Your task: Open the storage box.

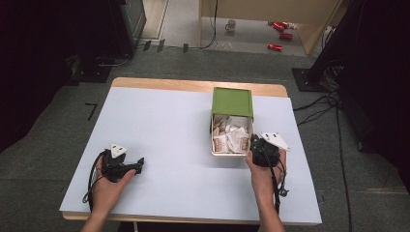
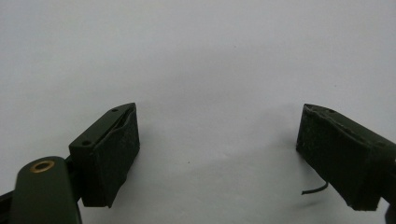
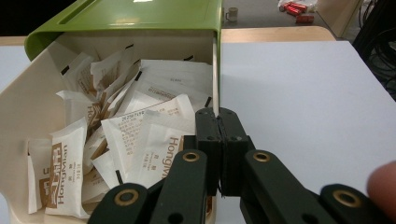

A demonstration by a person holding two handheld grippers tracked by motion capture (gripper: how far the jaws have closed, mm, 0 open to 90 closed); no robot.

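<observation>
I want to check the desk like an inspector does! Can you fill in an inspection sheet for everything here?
Surface: pale blue table, wooden edge at the far side.
Job's things: cream box with its green lid slid back; white packets with brown print inside.
Clutter: nothing seen on the table.
Grippers: right gripper shut on the box's side wall; left gripper open over bare table.
Cables: one trails from each gripper; more lie on the floor at right.
Surroundings: grey carpet, a mug and red cans beyond.

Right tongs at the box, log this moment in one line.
right tongs: shut on box wall | left tongs: open, over table | packets: in box
</observation>
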